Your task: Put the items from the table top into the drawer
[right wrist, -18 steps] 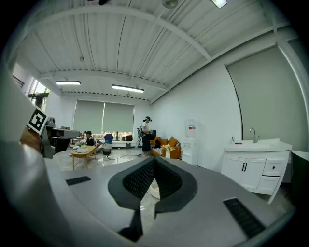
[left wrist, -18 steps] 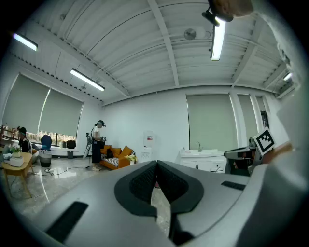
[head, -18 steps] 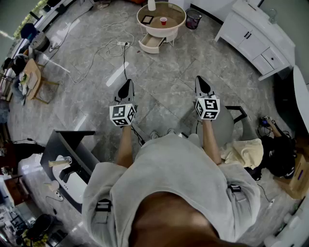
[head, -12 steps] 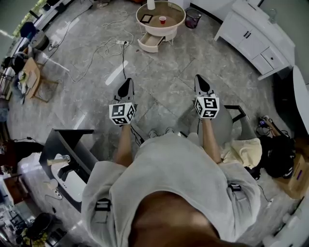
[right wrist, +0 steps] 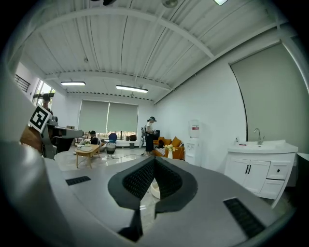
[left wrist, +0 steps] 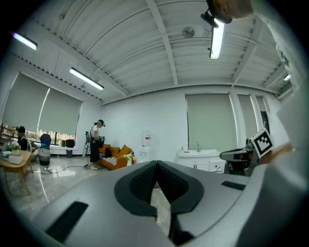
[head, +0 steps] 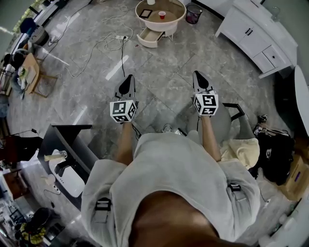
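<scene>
Two grippers are out in front of us over the grey floor (head: pixel 164 62). The left gripper (head: pixel 127 83) has its jaws pressed together with nothing between them, and the right gripper (head: pixel 199 77) is closed and empty too. Well ahead stands the round table (head: pixel 175 9). On it we see a red cup (head: pixel 162 15) near the middle, a dark square frame (head: pixel 146 13) by the left edge and a white item (head: pixel 151 2) at the far edge. Its drawer (head: pixel 151 37) hangs open below the near edge.
</scene>
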The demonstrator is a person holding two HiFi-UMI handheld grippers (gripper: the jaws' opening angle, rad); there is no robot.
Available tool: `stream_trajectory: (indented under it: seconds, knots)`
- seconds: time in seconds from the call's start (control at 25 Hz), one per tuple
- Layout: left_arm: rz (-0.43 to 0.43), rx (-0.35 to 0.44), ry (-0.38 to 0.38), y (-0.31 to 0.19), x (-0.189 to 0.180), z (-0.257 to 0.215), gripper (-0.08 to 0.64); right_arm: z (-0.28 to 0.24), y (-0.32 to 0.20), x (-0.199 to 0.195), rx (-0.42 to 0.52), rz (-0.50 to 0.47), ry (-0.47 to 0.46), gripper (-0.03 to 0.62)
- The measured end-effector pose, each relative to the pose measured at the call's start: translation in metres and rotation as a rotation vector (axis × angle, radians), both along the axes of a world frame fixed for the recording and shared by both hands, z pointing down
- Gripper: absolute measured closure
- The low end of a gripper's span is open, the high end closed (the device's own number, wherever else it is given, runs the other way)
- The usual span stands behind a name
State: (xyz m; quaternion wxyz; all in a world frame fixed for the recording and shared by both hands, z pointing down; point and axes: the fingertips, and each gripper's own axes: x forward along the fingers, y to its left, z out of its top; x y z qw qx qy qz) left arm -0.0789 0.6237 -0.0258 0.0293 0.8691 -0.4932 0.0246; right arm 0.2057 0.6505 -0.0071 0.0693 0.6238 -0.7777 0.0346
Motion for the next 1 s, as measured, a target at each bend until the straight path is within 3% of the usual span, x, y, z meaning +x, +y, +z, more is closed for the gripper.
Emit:
stream_trajectory:
  seconds: [0.52,1.0]
  knots:
    - [-0.003,-0.060,0.016,-0.049,0.009,0.028,0.545,0.018,-0.056,0.001,-0.036,-0.019,-0.022,0.569]
    - [0.074,-0.061,0.027,-0.218,0.009,0.031,0.545,0.018,-0.207,-0.016,-0.048,0.011,-0.015,0.569]
